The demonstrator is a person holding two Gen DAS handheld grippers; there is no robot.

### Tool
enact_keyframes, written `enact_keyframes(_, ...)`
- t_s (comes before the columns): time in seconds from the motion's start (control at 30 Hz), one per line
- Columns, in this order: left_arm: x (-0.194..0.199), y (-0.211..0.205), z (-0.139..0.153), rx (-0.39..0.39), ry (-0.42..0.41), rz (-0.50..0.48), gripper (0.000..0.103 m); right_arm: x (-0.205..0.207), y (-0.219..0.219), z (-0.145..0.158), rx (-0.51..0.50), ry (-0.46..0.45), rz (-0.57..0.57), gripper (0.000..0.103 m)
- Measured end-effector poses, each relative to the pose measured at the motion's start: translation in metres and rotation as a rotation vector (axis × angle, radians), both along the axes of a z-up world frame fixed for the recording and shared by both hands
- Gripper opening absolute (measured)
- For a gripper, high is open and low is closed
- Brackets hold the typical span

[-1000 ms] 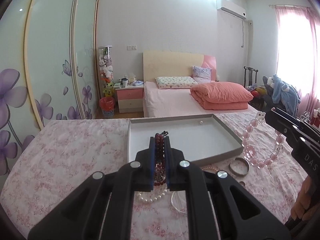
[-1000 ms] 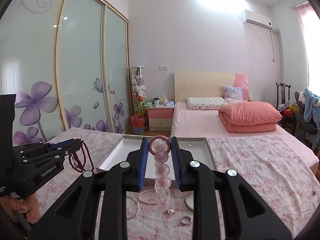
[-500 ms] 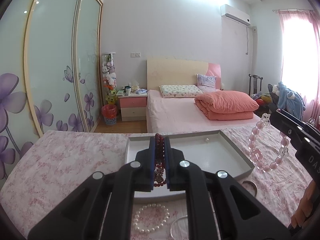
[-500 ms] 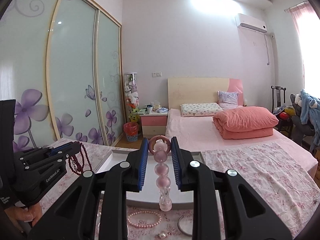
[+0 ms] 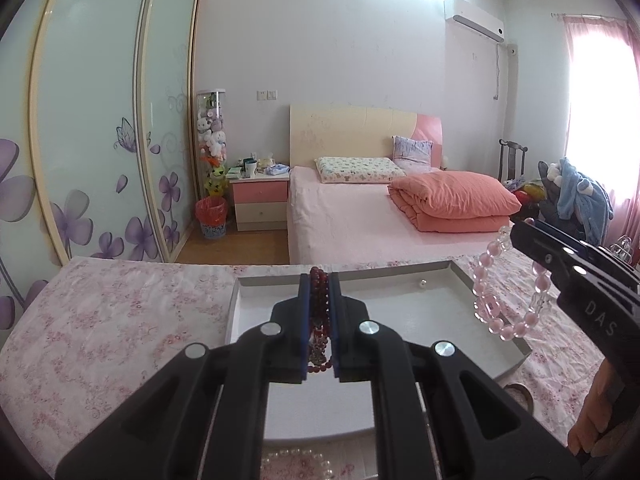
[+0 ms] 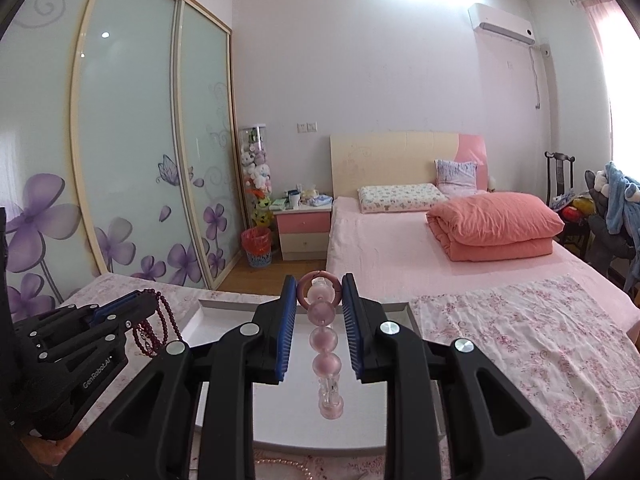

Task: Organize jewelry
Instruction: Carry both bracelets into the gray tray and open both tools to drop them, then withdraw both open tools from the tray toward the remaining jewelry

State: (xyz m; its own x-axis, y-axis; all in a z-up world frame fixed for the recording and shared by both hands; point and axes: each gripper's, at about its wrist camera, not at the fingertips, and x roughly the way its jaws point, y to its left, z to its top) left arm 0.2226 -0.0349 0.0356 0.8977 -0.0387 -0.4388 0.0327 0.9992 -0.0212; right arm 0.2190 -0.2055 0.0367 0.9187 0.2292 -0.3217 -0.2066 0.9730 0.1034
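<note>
My left gripper (image 5: 319, 320) clamps the red beads (image 5: 319, 312), my right gripper (image 6: 319, 320) the pink bracelet (image 6: 325, 344); both dangle over the tray (image 5: 432, 308) just below.

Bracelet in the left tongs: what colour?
Dark red beads, clearest in the left wrist view.
</note>
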Motion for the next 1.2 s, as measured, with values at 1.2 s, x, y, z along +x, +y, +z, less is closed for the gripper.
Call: enact_keyframes(1.2,0.043,0.034,-0.022,-0.015,0.099,0.086,0.024,0.048,-0.021,-0.027,0.020,0.227,-0.039,0.042)
